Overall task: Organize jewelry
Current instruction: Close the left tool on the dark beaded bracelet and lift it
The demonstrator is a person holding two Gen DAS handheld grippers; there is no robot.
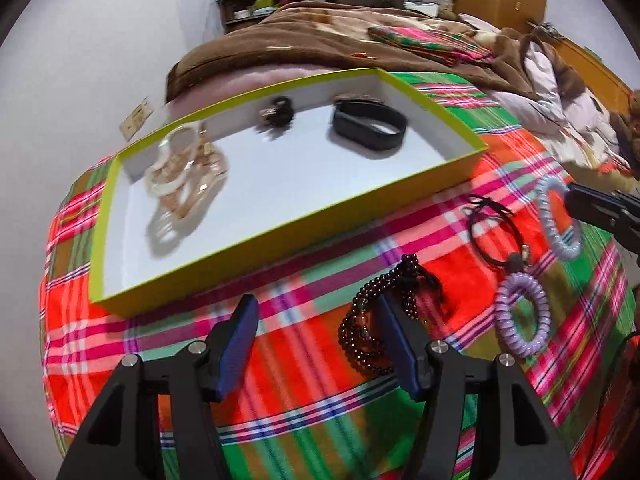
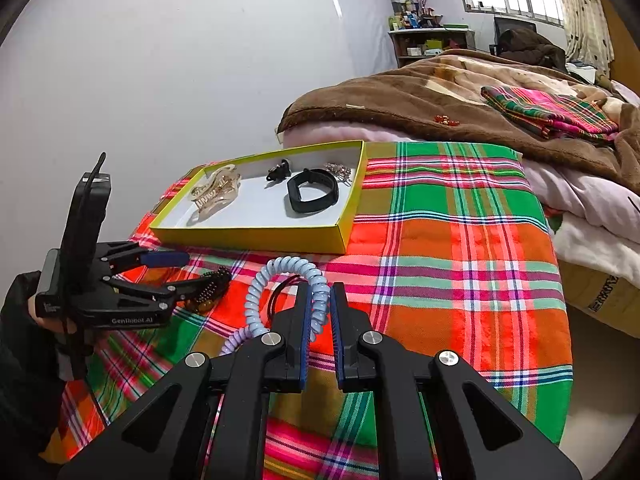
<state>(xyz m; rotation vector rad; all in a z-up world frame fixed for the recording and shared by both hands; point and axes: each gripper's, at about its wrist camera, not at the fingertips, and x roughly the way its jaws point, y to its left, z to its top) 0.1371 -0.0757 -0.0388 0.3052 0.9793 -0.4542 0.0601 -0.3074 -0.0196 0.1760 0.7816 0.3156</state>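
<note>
1. Right now the right tongs (image 2: 320, 312) are pinched on a pale blue spiral coil hair tie (image 2: 280, 276), its loop arching up to the left of the blue pads.
2. Over on the left, the left tongs (image 1: 316, 312) stand apart, a string of dark maroon beads (image 1: 384, 312) lying against the inner face of one finger; the other finger is clear of it, so no grip yet.
3. Both sets of tongs hover over a bright plaid cloth (image 2: 460, 280) in red, green and pink that covers the surface.
4. Beyond them sits a shallow yellow-green cardboard tray with a white floor (image 1: 280, 236).
5. Inside the tray: a pale gold clear-plastic hair claw with chain (image 1: 184, 176) at the left end, a small dark hair clip (image 1: 276, 114) near the far wall, a black band bracelet (image 1: 368, 128) to its right.
6. Loose on the cloth near the beads lie a lilac spiral coil hair tie (image 1: 520, 312) and a thin black cord bracelet (image 1: 492, 232).
</note>
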